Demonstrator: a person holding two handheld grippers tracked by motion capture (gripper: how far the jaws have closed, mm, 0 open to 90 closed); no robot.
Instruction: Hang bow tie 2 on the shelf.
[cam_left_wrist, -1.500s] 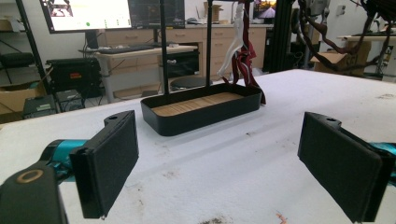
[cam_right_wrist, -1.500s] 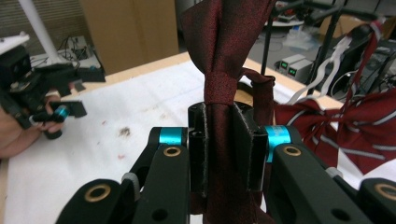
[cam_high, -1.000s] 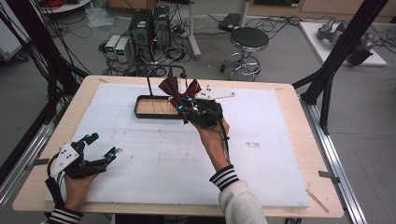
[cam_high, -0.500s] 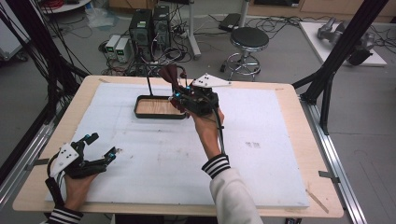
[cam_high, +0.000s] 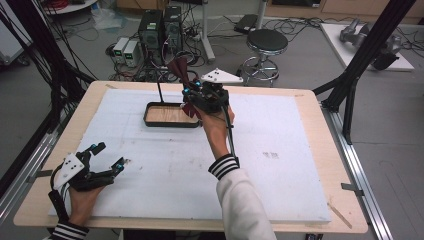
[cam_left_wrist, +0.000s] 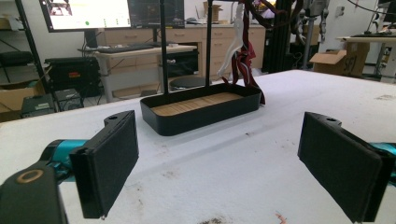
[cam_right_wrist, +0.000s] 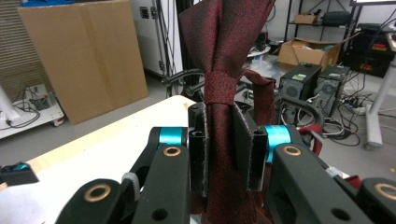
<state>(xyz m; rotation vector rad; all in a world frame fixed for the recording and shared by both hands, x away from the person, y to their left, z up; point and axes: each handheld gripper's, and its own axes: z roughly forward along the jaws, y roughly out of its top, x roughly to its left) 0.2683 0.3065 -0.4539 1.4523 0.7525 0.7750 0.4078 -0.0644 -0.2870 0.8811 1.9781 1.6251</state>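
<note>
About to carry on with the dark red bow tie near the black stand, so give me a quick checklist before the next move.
1. Right hand-held gripper shut on the dark red fabric bow tie: ok.
2. Grip placement: just below the knot: ok.
3. Black tray with wooden floor free of clutter: ok.
4. Left hand-held gripper open, resting apart from the tray: ok.
5. Tie's strap clear of the stand's upright black posts: cannot tell.
</note>
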